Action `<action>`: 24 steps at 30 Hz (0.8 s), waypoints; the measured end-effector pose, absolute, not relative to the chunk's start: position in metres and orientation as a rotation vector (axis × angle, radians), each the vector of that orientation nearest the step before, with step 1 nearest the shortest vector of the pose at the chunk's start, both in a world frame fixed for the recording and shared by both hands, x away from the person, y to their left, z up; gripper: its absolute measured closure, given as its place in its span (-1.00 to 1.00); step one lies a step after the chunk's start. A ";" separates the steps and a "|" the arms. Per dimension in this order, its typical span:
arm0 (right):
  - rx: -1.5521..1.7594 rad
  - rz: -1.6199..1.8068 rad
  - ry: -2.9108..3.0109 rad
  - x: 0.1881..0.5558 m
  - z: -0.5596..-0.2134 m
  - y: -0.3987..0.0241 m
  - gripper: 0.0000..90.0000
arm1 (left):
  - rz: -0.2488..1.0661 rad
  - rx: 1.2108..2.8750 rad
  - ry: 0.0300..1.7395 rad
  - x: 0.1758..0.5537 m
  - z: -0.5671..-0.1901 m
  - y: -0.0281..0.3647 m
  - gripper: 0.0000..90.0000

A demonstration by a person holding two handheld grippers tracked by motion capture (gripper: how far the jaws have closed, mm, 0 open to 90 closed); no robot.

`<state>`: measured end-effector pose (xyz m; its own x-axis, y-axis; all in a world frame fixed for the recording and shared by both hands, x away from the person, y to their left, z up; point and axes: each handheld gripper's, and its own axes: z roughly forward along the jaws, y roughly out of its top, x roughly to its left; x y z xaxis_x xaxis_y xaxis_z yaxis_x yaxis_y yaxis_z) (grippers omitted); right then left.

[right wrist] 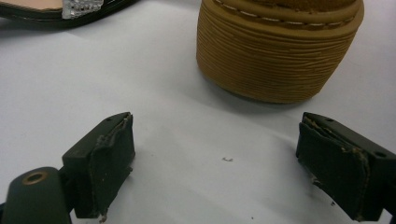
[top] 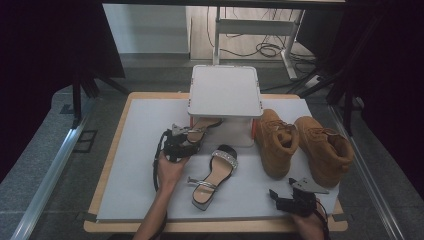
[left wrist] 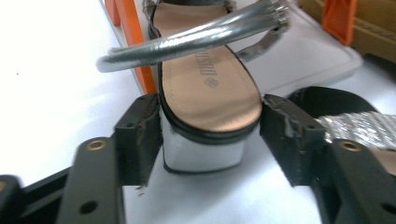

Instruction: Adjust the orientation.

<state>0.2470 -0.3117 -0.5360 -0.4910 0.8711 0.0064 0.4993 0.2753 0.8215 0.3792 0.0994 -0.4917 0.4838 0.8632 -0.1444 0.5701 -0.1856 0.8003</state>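
A silver-strapped sandal [top: 204,127] lies with its toe under a white rack [top: 225,90], heel toward me. My left gripper [top: 190,136] is shut on that heel; in the left gripper view the tan insole and silver heel block [left wrist: 205,98] sit between the two pads [left wrist: 140,135] of the left gripper [left wrist: 210,128], which touch its sides. The matching sandal [top: 215,175] lies flat on the white mat in front. My right gripper [top: 280,196] rests near the front right edge, open with nothing between its jaws [right wrist: 215,149], facing a tan boot's sole [right wrist: 280,51].
Two tan boots [top: 277,140] [top: 325,147] stand side by side right of the rack. The rack has orange legs [left wrist: 123,18]. The loose sandal's glitter strap [left wrist: 355,128] lies just right of the left gripper. The white mat [top: 135,170] covers a wooden table.
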 end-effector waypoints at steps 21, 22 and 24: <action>1.229 1.103 2.102 0.247 -0.536 -0.312 -0.75 | 0.397 1.947 1.128 0.362 -0.496 0.113 0.91; 1.229 1.103 2.102 0.247 -0.536 -0.312 -0.75 | 0.394 1.949 1.126 0.363 -0.497 0.112 0.92; 1.229 1.103 2.102 0.247 -0.536 -0.312 -0.75 | 0.387 1.950 1.126 0.365 -0.499 0.109 0.94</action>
<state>0.2471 -0.3117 -0.5361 -0.4921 0.8705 0.0041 0.4978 0.2776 0.8216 0.3649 0.1093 -0.4986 0.5505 0.8241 -0.1333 0.5682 -0.2528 0.7831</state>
